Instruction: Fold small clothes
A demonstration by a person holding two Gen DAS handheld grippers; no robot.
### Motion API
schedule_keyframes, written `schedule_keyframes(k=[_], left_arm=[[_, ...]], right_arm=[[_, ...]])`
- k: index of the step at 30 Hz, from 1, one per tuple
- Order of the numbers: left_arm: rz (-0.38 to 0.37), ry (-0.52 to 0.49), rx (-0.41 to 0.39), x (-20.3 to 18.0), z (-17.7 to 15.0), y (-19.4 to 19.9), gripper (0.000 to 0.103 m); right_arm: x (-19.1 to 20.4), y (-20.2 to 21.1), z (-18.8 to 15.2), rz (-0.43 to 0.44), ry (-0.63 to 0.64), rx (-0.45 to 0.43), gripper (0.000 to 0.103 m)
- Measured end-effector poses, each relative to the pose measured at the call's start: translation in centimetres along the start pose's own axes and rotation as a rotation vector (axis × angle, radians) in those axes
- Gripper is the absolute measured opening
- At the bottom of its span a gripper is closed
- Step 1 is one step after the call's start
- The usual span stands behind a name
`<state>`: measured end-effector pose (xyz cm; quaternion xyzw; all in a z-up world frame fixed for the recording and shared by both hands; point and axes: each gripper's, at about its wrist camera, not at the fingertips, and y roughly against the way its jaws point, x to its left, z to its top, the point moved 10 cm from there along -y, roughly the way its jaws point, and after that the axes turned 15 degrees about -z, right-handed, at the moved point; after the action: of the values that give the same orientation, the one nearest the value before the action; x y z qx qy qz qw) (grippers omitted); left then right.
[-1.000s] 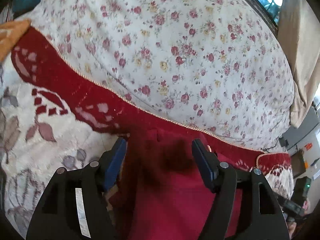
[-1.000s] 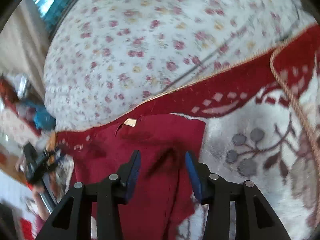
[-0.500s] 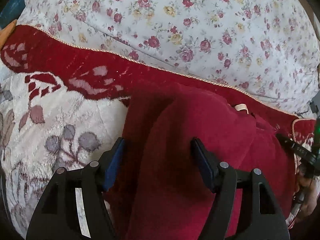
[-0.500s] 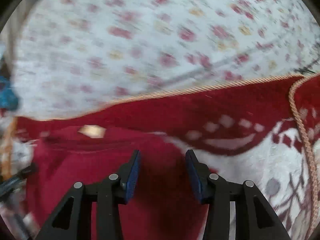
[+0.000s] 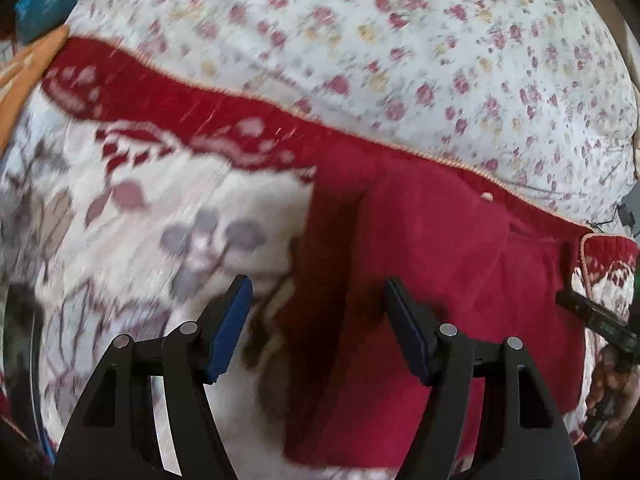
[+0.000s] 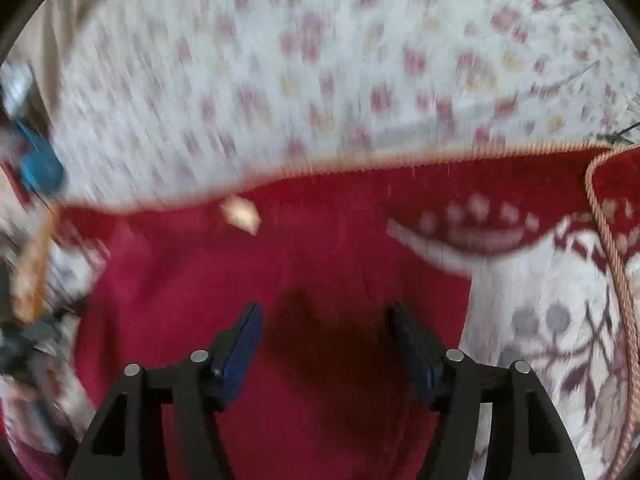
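Nearest, the right tongs [image 6: 324,344] are spreading, their jaws having just been opening over the red garment [image 6: 280,300], pads clear of the cloth: released. The left tongs [image 5: 316,320] are hanging wide over its left edge, gripping nothing. The garment is now lying folded over on the patterned blanket [image 5: 160,208], the floral sheet [image 5: 360,40] beyond, so this fold is probably being finished.

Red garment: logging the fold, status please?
Left gripper open. Right gripper open, jaws just widened, gripping nothing. Red garment flat on patterned blanket. Nothing in the way.
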<state>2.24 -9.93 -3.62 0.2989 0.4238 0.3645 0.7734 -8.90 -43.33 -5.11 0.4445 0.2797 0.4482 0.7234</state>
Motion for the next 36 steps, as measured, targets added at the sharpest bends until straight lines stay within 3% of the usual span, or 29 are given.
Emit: schedule_keyframes(k=[2,4,6,9,12,17,18,19,22,26,31,32,33,34,36], left_arm=[[-0.021,0.026,0.007,0.6,-0.7,0.9,0.068],[-0.022,0.017,-0.004,0.6,-0.8,1.4,0.068],[-0.02,0.009,0.007,0.6,-0.8,1.2,0.068],[-0.037,-0.006,0.022,0.2,-0.7,0.7,0.068],[-0.022,-0.037,0.034,0.2,-0.7,0.2,0.068],[-0.042,-0.023,0.046,0.3,-0.3,-0.3,0.068],[-0.043,-0.021,0.042,0.3,-0.2,-0.3,0.068],[-0.044,-0.017,0.034,0.3,0.0,-0.1,0.068],[-0.05,-0.017,-0.026,0.0,1.1,0.9,0.068],[-0.073,0.0,-0.057,-0.1,1.9,1.1,0.068],[-0.056,-0.004,-0.003,-0.3,1.3,-0.8,0.068],[-0.055,-0.019,0.007,-0.6,1.1,-1.2,0.068],[-0.046,-0.034,0.015,-0.8,0.9,-1.5,0.068],[-0.037,-0.043,0.021,-0.8,0.7,-1.7,0.068],[-0.021,-0.042,0.036,-0.7,0.5,-2.3,0.068]], right_arm=[[0.8,0.2,0.2,-0.063,0.041,-0.016,0.064],[2.2,2.5,1.8,-0.052,0.033,-0.086,0.064],[5.7,5.1,3.9,0.051,0.029,-0.147,0.064],[12.9,5.9,4.8,0.225,0.116,-0.12,0.064],[19.0,4.3,5.4,0.274,0.22,-0.108,0.064],[25.1,-2.7,6.3,0.214,0.336,-0.015,0.067],[25.5,-3.3,5.9,0.201,0.351,0.0,0.044],[25.8,-3.7,5.7,0.194,0.373,-0.001,0.007],[26.7,-2.2,6.1,0.177,0.438,-0.109,0.006],[27.7,-2.0,7.6,0.203,0.385,-0.145,0.005],[28.5,-5.2,7.1,0.215,0.33,-0.076,0.006],[28.0,-4.7,7.2,0.23,0.31,-0.085,0.009],[27.0,-3.8,7.1,0.247,0.291,-0.083,0.021],[25.9,-2.9,6.9,0.262,0.272,-0.081,0.042],[22.5,-0.7,6.4,0.28,0.218,-0.107,0.047]])
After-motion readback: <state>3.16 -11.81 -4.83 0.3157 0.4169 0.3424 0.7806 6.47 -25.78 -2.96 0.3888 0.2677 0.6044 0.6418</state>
